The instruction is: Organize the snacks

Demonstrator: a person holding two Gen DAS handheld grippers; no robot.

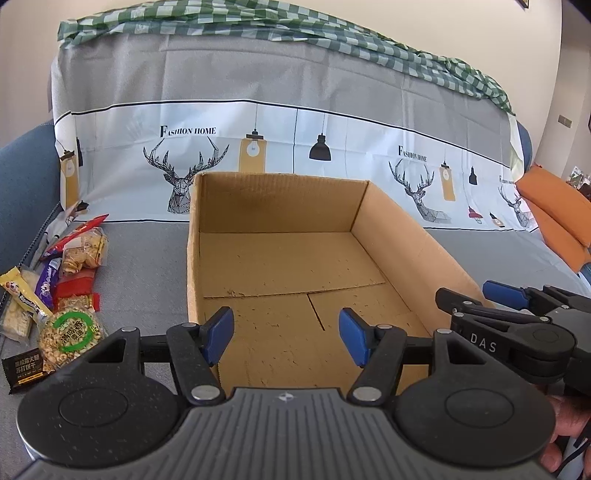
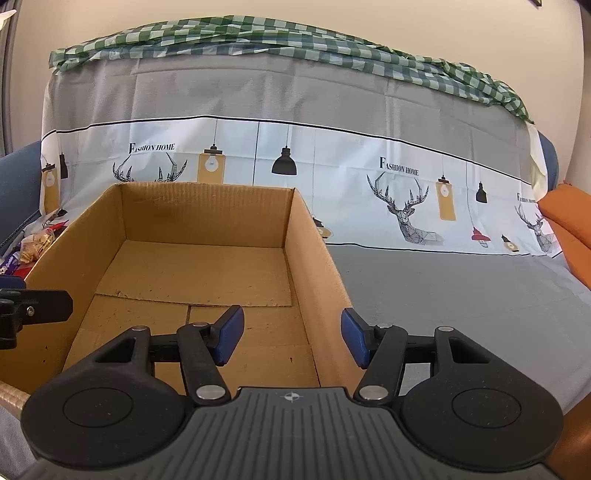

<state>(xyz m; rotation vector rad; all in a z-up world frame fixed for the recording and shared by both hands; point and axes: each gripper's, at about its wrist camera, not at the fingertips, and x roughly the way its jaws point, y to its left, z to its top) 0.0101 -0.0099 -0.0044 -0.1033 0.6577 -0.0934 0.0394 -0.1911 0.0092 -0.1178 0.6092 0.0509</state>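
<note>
An open, empty cardboard box (image 1: 280,206) sits on the grey covered sofa seat; it also shows in the right wrist view (image 2: 207,218). A pile of snack packs (image 1: 70,291) lies left of the box, with a round green-labelled peanut pack (image 1: 70,334) and a black cracker pack (image 1: 24,369) nearest. A few of the snacks (image 2: 35,243) peek past the box's left wall in the right wrist view. My left gripper (image 1: 286,338) is open and empty above the box's near end. My right gripper (image 2: 291,338) is open and empty, straddling the box's right wall; it also shows in the left wrist view (image 1: 476,295).
A printed deer-and-lamp cloth (image 1: 332,147) covers the sofa back, with a green checked cloth (image 1: 295,33) on top. Orange cushions (image 1: 554,210) lie at the far right. Grey seat (image 2: 461,295) extends right of the box.
</note>
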